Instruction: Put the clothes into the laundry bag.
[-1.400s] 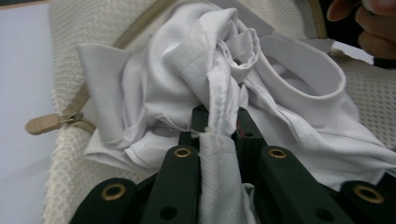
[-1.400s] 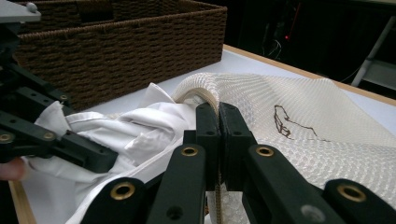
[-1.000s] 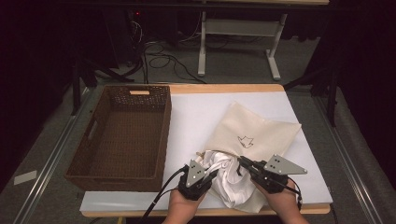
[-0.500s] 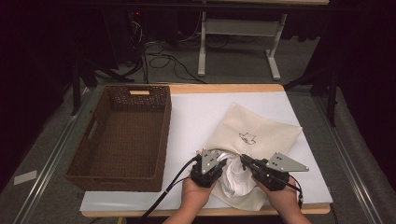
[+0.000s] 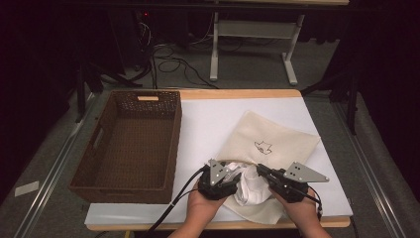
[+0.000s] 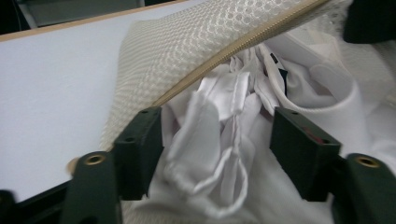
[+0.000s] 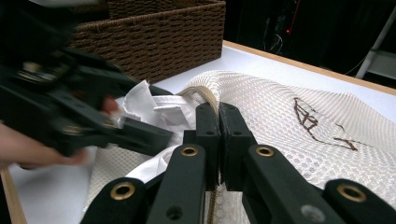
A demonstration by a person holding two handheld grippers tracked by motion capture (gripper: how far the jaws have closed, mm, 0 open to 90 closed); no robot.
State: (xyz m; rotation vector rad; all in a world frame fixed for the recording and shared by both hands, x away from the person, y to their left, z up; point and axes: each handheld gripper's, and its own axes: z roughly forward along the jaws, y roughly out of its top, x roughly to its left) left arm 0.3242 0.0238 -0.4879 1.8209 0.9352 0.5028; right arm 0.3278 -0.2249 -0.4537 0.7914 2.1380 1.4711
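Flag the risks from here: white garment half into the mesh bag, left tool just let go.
1. The left tool has just been opening; the white garment lies loose between its jaws and still bulges from the mesh bag, so it could spill back out.
2. The right tool is shut on the zipper edge; if that thin pinch slips, the mouth may close.
3. Fabric could snag on the zipper.

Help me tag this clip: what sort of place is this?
Probably a lab or recording workspace: a paper-covered table in a dark room, loose cables on the floor, and a bare metal desk frame behind.
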